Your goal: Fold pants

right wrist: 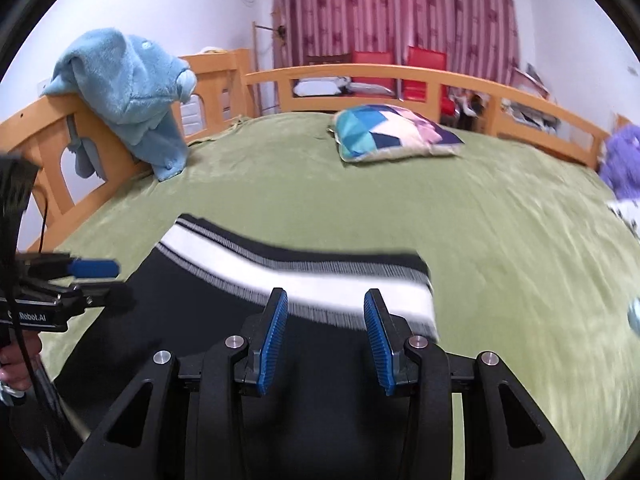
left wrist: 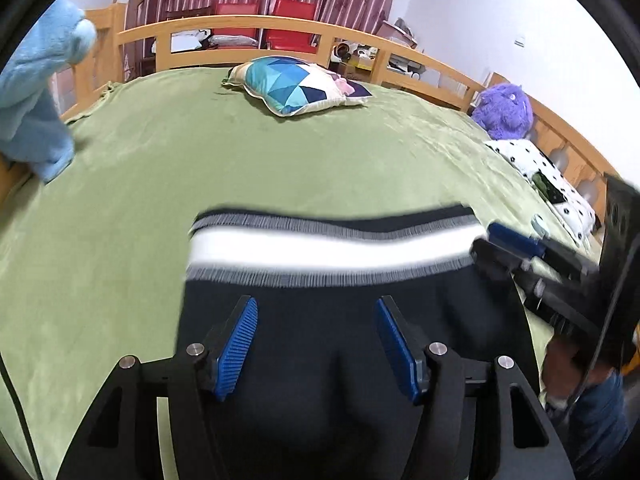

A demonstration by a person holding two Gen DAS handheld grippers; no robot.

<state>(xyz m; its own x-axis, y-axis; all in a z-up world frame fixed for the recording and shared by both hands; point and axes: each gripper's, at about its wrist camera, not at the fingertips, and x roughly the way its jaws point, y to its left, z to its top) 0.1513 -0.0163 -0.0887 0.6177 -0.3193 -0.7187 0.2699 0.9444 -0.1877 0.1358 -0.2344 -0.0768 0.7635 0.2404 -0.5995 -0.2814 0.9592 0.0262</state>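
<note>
The pants [left wrist: 344, 320] lay on the green bed cover [left wrist: 160, 168], a dark folded block with the white-striped waistband [left wrist: 332, 246] along its far edge, toward 12 o'clock from both cameras. They looked already doubled over, the band squared off on top, which suggests a fold had just been laid down and let go.

The left claw [left wrist: 316, 344] hovered over the dark cloth at 6 o'clock of its view, its blue pads [left wrist: 236, 350] apart and nothing pinched between them. The right claw [right wrist: 326, 340] stood likewise apart, above the near right corner of the band, with cloth beneath it but none gripped. Seen from the left camera, the right claw came in from 3 o'clock, near the band's end.

Both claws empty and lifted off the cloth fits a release: the cloth was left to settle flat under its own weight.

Elsewhere, a patterned pillow [left wrist: 300, 84] rested at 12 o'clock, a blue plush garment [right wrist: 128, 96] hung over the wooden rail [right wrist: 52, 148] at 10 o'clock in the right view, and a purple toy [left wrist: 504, 110] sat at 2 o'clock in the left view
</note>
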